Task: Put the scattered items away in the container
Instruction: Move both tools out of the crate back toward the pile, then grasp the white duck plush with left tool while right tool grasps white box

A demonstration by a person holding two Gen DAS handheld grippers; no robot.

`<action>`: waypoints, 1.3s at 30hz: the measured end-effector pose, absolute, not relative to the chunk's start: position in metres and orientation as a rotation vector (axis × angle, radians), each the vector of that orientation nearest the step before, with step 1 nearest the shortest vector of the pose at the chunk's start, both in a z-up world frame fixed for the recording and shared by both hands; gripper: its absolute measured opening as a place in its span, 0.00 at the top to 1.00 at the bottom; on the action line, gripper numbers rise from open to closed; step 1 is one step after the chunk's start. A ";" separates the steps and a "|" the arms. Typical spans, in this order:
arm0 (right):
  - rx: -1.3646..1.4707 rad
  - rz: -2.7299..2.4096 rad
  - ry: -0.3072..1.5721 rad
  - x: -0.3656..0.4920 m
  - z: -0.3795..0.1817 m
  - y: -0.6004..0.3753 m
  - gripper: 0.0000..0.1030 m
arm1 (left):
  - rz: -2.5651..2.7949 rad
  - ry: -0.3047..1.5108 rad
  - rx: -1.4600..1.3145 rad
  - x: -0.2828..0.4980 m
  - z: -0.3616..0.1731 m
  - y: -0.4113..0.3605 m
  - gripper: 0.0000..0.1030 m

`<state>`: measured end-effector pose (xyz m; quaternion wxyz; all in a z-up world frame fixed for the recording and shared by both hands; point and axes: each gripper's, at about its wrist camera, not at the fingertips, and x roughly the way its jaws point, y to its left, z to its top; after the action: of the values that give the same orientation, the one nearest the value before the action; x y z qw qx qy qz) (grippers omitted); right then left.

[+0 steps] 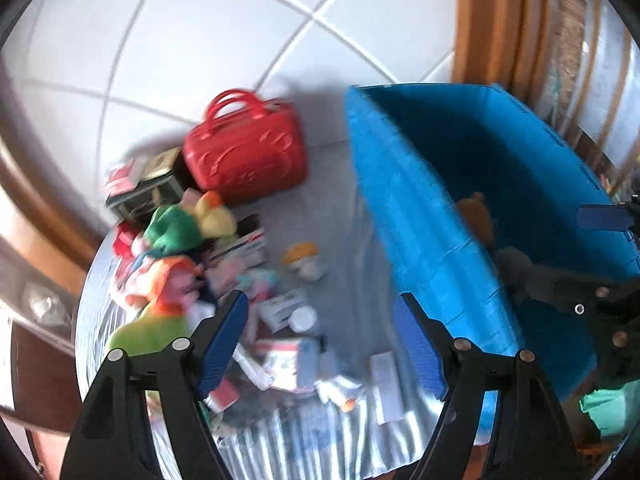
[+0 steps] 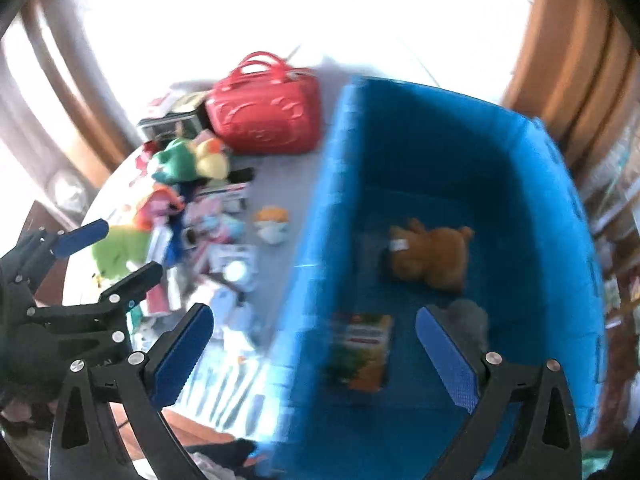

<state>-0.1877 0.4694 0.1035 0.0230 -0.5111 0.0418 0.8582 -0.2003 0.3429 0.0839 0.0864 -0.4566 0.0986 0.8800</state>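
Only a small part of the tidying looks done. The blue container [image 2: 460, 168] stands on the right of the round table [image 1: 288, 448], and inside it lie just a brown plush toy [image 2: 434, 256], a grey fuzzy thing [image 2: 470, 316] near it and a printed carton [image 2: 362, 350].

Nearly everything else is out on the striped cloth to the left: a red handbag [image 1: 248, 156] at the far side, a dark tin [image 1: 150, 190] just beside it, a green and yellow plush [image 1: 188, 226], an orange and pink plush [image 1: 168, 284], a small orange-topped figure [image 1: 304, 260] on its own near the container wall, and a blurred heap of little boxes and packets [image 1: 280, 344] nearer.

The left gripper [image 1: 324, 344] hangs over that heap, jaws apart, holding nothing. The right gripper [image 2: 316, 356] straddles the container's near wall, jaws likewise apart and empty.
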 end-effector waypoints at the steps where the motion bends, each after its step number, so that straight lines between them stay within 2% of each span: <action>1: -1.590 2.667 0.126 -0.189 0.100 0.455 0.00 | 2.623 0.283 -1.372 -0.197 0.081 0.331 0.27; 8: -1.606 2.738 0.110 -0.190 0.063 0.368 0.00 | 2.684 0.214 -1.405 -0.163 0.048 0.240 0.27; 14: -1.520 2.805 0.180 -0.178 0.020 0.324 0.00 | 2.796 0.177 -1.363 -0.137 -0.003 0.178 0.27; 16: -1.509 2.806 0.146 -0.173 0.000 0.313 0.00 | 2.793 0.151 -1.369 -0.131 -0.021 0.167 0.27; 21: -1.446 2.850 0.024 -0.156 -0.047 0.293 0.00 | 2.763 0.114 -1.456 -0.128 -0.078 0.157 0.27; 24: -1.447 2.840 0.075 -0.152 -0.084 0.297 0.00 | 2.729 0.077 -1.533 -0.127 -0.121 0.153 0.27; 28: -1.484 2.780 0.165 -0.154 -0.134 0.311 0.00 | 2.662 -0.060 -1.626 -0.123 -0.172 0.153 0.27; 33: -1.429 2.706 0.273 -0.142 -0.194 0.325 0.00 | 2.690 -0.018 -1.630 -0.116 -0.208 0.171 0.27; 34: -1.411 2.686 0.294 -0.138 -0.204 0.327 0.02 | 2.689 -0.005 -1.628 -0.114 -0.213 0.175 0.27; 36: -1.367 2.656 0.339 -0.129 -0.219 0.334 0.14 | 2.686 0.020 -1.619 -0.113 -0.221 0.185 0.27; 37: -1.338 2.638 0.369 -0.123 -0.225 0.339 0.25 | 2.678 0.030 -1.607 -0.113 -0.224 0.192 0.27; 38: -1.315 2.622 0.388 -0.118 -0.229 0.344 0.31 | 2.666 0.035 -1.599 -0.115 -0.226 0.199 0.27; 39: -1.295 2.602 0.406 -0.113 -0.233 0.349 0.32 | 2.654 0.040 -1.596 -0.117 -0.227 0.206 0.27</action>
<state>-0.1128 0.3493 -0.2328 0.1031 -0.4390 0.1377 0.8819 -0.1170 0.2060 -0.2272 0.0221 -0.5152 0.0130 0.8567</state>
